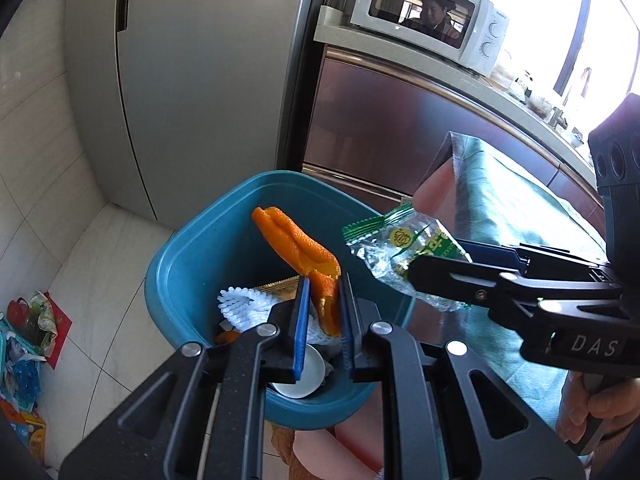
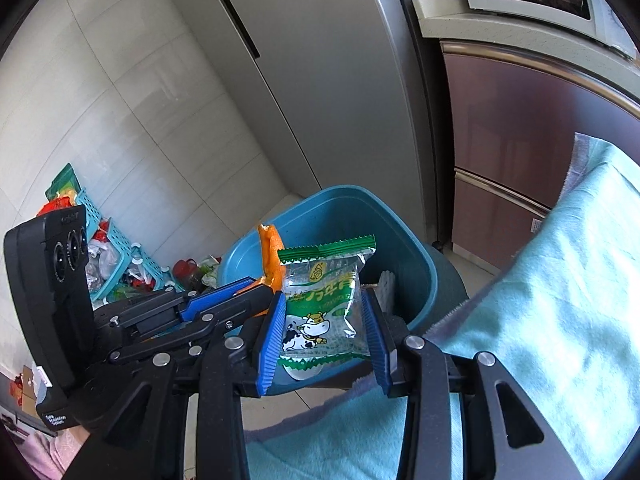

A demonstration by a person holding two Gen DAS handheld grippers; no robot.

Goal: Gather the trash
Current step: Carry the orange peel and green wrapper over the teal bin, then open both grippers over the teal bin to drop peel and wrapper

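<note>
Orange peel (image 1: 298,246) sits clamped in the left claw (image 1: 324,308) at lower centre over one teal bin (image 1: 192,248); the right claw (image 2: 326,320) grips one green snack wrapper (image 2: 320,300).

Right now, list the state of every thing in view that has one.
left gripper: shut on orange peel, over the bin.
right gripper: shut on snack wrapper, empty, crumpled.
blue bin: open, partly filled with trash.
refrigerator: doors closed.
microwave: door closed.
</note>
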